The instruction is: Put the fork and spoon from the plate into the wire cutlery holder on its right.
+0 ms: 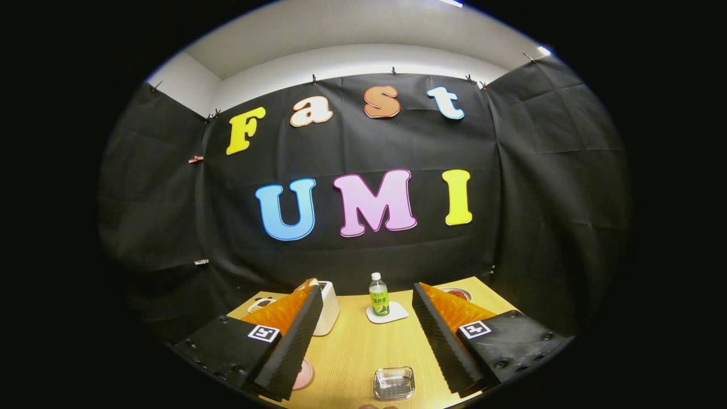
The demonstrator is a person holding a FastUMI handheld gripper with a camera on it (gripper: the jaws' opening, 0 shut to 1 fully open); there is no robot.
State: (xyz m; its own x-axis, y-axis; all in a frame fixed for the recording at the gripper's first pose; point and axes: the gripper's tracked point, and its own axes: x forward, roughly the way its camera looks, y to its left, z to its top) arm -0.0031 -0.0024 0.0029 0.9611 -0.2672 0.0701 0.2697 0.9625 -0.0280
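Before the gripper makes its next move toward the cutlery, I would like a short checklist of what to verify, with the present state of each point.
1. Gripper open: ok, its fingers stand wide apart with nothing between them.
2. Path ahead over the wooden table: not ok, a small clear glass dish lies between the fingers, and a bottle stands upright on a white coaster beyond them.
3. Fork and spoon located: cannot tell.
4. Plate located: cannot tell; a pink round edge peeks out beside the left finger, mostly hidden.
5. Wire cutlery holder located: cannot tell; a white container stands behind the left finger.
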